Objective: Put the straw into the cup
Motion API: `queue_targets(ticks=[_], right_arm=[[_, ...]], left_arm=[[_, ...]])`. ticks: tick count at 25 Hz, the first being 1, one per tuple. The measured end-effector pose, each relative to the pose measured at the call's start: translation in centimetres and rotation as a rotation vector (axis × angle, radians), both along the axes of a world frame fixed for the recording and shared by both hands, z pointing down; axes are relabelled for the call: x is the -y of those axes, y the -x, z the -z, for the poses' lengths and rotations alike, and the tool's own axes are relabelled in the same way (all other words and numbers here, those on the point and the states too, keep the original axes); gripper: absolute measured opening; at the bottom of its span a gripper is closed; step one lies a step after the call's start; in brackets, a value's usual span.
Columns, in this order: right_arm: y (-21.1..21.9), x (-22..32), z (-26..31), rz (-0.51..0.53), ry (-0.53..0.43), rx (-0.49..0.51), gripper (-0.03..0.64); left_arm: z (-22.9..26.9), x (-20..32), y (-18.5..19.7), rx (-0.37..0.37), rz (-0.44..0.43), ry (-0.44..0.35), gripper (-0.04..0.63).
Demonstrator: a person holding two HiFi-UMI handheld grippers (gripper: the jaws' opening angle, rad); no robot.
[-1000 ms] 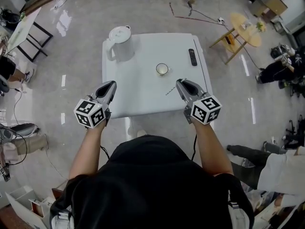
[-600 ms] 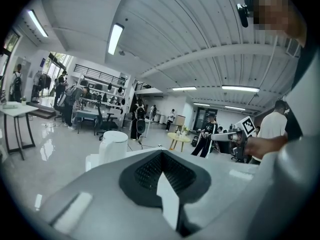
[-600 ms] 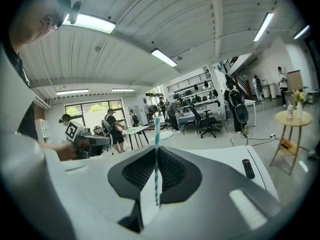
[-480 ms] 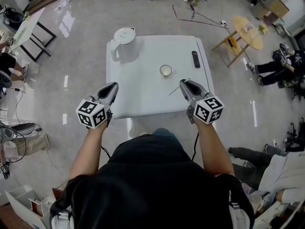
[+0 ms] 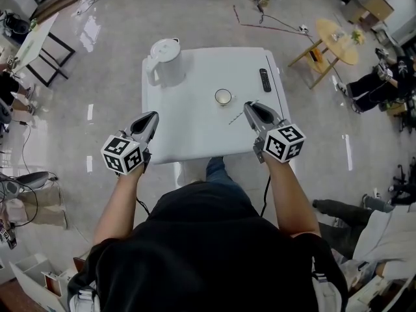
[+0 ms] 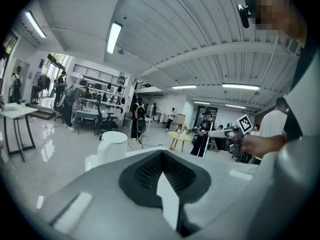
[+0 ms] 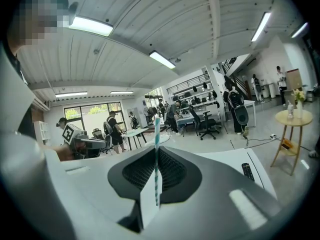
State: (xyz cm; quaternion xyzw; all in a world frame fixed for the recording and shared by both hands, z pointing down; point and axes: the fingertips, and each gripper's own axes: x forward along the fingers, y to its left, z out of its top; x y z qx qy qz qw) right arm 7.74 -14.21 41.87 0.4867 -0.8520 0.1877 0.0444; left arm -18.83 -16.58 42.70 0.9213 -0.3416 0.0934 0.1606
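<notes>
**Striped straw held over a white square bench (image 5: 195, 132), short of the cup**

A white lidded kettle (image 5: 162, 60) stands at the bench's far left corner. The left gripper (image 5: 153, 116) hangs over the near left edge, fingers pressed together on nothing. A black remote control (image 5: 263, 79) lies near the far right edge. The small white round cup (image 5: 223, 97) sits mid-bench. Just beside it, the right gripper (image 5: 249, 106) has its fingers clamped on the thin teal-and-white striped straw (image 7: 156, 154).

Glossy grey floor (image 5: 104, 64), ribbed ceiling (image 6: 175, 44)
</notes>
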Motion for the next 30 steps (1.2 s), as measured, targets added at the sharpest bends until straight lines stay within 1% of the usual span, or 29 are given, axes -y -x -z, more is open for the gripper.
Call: queue_targets(ticks=[10,30], right_arm=[[-2.0,4.5,-1.6,0.012,0.019,0.009,0.048],[-3.2,13.6,-7.3,0.092,0.114,0.027,0.048]], left_arm=[[-1.3,3.1,-2.2,0.0,0.015,0.021,0.0],[-5.4,8.8,-3.5,0.022,0.097,0.118,0.0]])
